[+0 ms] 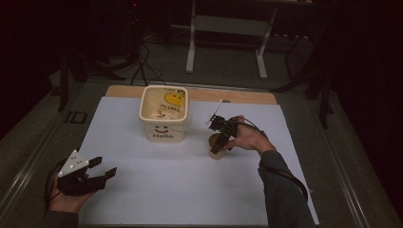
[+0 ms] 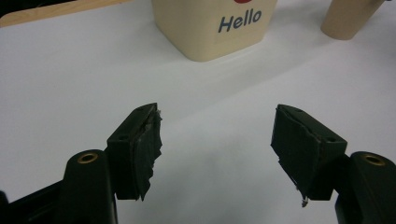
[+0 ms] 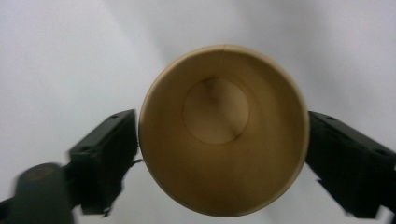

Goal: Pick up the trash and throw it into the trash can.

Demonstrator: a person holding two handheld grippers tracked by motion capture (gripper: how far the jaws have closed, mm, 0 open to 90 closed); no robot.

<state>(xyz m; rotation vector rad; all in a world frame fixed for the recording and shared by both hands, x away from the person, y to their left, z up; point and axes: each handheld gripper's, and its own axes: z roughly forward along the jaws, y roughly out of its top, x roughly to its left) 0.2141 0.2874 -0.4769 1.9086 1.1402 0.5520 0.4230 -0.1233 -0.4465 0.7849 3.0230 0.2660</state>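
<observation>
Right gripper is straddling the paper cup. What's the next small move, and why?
Probably close the right gripper on the cup. In its own view the jaws sit on either side of the rim, level with each other and about touching it, and the cup looks empty and upright. Squeeze lightly, since paper walls buckle. The left gripper rests open, well away.

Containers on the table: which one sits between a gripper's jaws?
The small brown paper cup, flanked by the right gripper. The bigger cream "Hello" tub stands apart, untouched.
</observation>
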